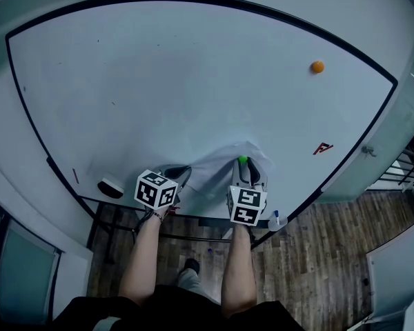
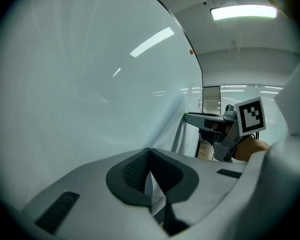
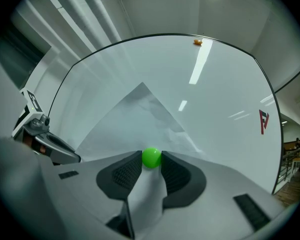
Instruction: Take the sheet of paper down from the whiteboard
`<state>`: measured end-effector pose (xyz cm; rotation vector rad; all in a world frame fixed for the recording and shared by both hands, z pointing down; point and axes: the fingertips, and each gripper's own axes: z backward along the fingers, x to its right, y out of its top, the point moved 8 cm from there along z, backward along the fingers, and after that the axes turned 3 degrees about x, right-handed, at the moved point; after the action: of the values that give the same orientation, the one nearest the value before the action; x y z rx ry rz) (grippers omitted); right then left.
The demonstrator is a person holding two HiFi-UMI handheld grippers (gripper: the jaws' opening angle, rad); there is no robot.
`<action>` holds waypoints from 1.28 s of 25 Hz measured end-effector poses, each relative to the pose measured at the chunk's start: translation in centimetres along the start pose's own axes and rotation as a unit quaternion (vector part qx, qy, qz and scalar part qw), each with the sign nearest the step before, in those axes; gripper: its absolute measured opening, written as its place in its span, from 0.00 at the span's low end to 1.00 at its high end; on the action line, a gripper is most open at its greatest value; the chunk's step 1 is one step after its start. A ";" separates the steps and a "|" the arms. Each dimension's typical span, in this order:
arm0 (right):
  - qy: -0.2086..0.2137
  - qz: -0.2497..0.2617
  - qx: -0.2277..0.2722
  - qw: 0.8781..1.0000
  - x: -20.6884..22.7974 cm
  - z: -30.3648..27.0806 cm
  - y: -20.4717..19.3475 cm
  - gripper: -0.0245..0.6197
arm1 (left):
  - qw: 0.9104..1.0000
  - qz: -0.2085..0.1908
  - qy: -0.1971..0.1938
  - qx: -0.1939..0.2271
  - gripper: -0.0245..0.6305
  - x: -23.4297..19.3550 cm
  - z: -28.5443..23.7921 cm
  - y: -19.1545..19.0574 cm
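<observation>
One sheet of paper (image 1: 217,171) hangs low on the whiteboard (image 1: 193,81), near its bottom edge. It is rumpled and bulges away from the surface rather than lying flat. A single green magnet (image 3: 151,157) sits near its upper part, and no other fastener shows on it. The right gripper (image 1: 242,167) has its jaws set around that magnet, a pad pressing on either side of the ball, with the paper running down beneath them. The left gripper (image 2: 149,156) is closed tight on the sheet's left edge, and a thin strip of paper shows pinched between its pads. Farther out, an orange magnet (image 1: 318,67) sits alone high on the right of the board, a small red mark (image 1: 322,148) lies to the right of the sheet, and an eraser (image 1: 111,187) rests at the lower left. By my reading the task is well along: both holds are made and the paper is partly lifted. What is left is to draw the green magnet off the board and carry the freed sheet away in the left gripper.
</observation>
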<state>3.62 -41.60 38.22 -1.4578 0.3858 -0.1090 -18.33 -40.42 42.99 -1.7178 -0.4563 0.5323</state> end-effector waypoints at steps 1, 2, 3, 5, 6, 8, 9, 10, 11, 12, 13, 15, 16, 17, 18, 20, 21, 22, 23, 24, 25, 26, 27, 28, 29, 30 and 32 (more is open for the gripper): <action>0.001 -0.001 0.002 1.000 0.0 0.1 0.1 0.24 | 1.000 0.000 0.000 0.001 0.07 0.0 0.0 0.0; 0.001 -0.002 0.003 1.000 0.0 0.1 0.1 0.24 | 1.000 0.000 0.000 0.001 0.07 0.1 0.0 0.0; 0.002 -0.002 0.004 1.000 0.1 0.1 0.1 0.24 | 1.000 0.000 0.000 0.001 0.07 0.2 0.0 0.0; 0.001 -0.001 0.003 1.000 0.2 0.2 0.0 0.24 | 1.000 0.001 0.001 0.001 0.07 0.3 0.0 -0.1; 0.001 -0.001 0.001 1.000 0.3 0.2 0.0 0.24 | 1.000 0.001 0.002 0.001 0.07 0.3 0.1 -0.1; -0.002 0.001 -0.006 1.000 0.4 0.3 -0.1 0.24 | 1.000 0.003 0.004 0.002 0.07 0.3 0.2 -0.1; -0.003 0.001 -0.008 1.000 0.4 0.3 -0.1 0.24 | 1.000 0.005 0.005 0.002 0.07 0.2 0.2 -0.1; -0.003 0.002 -0.006 1.000 0.4 0.3 -0.1 0.24 | 1.000 0.005 0.006 0.003 0.07 0.2 0.2 -0.1; -0.003 0.004 -0.006 1.000 0.5 0.3 0.0 0.24 | 1.000 0.006 0.007 0.003 0.07 0.1 0.2 -0.1; -0.004 0.006 -0.008 1.000 0.6 0.3 0.0 0.24 | 1.000 0.007 0.008 0.003 0.07 0.0 0.2 -0.1; -0.005 0.005 -0.010 1.000 0.7 0.3 0.0 0.24 | 1.000 0.007 0.009 0.003 0.07 0.0 0.2 -0.1; -0.005 0.001 -0.009 1.000 0.8 0.3 -0.1 0.24 | 1.000 0.008 0.011 0.003 0.07 -0.2 0.4 -0.2; -0.004 0.001 -0.008 1.000 0.9 0.3 -0.1 0.24 | 1.000 0.009 0.013 0.003 0.07 -0.3 0.5 -0.3; -0.004 0.002 -0.008 1.000 0.9 0.3 -0.1 0.24 | 1.000 0.010 0.014 0.003 0.07 -0.4 0.6 -0.3; -0.004 0.003 -0.009 1.000 0.9 0.2 -0.1 0.24 | 1.000 0.010 0.016 0.003 0.07 -0.5 0.6 -0.4; -0.003 0.004 -0.009 1.000 1.0 0.2 -0.2 0.24 | 1.000 0.013 0.018 0.004 0.07 -0.6 0.6 -0.4; -0.003 0.004 -0.009 1.000 1.1 0.2 -0.2 0.24 | 1.000 0.014 0.018 0.004 0.07 -0.6 0.6 -0.5; -0.002 0.005 -0.009 1.000 1.2 0.2 -0.3 0.24 | 1.000 0.015 0.018 0.005 0.07 -0.6 0.6 -0.5; -0.001 0.005 -0.009 1.000 1.2 0.2 -0.3 0.24 | 1.000 0.017 0.018 0.005 0.07 -0.6 0.6 -0.6; 0.000 0.005 -0.009 1.000 1.2 0.2 -0.4 0.24 | 1.000 0.018 0.018 0.006 0.07 -0.7 0.7 -0.6; 0.000 0.005 -0.009 1.000 1.1 0.2 -0.4 0.24 | 1.000 0.019 0.019 0.006 0.07 -0.8 0.8 -0.7; 0.000 0.004 -0.010 1.000 1.0 0.2 -0.5 0.24 | 1.000 0.020 0.020 0.005 0.07 -0.9 0.9 -0.7; 0.000 0.004 -0.010 1.000 0.9 0.2 -0.5 0.24 | 1.000 0.020 0.022 0.005 0.07 -1.0 1.1 -0.8; 0.000 0.004 -0.011 1.000 0.9 0.2 -0.6 0.24 | 1.000 0.021 0.023 0.005 0.07 -1.1 1.2 -0.9; -0.001 0.005 -0.013 1.000 1.0 0.2 -0.7 0.24 | 0.999 0.022 0.025 0.004 0.07 -1.2 1.2 -0.9; -0.002 0.005 -0.014 1.000 1.2 0.2 -0.8 0.24 | 0.999 0.023 0.026 0.005 0.07 -1.1 1.1 -1.0; -0.004 0.004 -0.015 1.000 1.5 0.3 -0.9 0.24 | 0.999 0.026 0.029 0.005 0.07 -1.0 1.2 -1.1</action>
<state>5.22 -41.83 38.85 -1.4864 0.3890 -0.0913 -19.89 -39.83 43.95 -1.7342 -0.3688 0.5196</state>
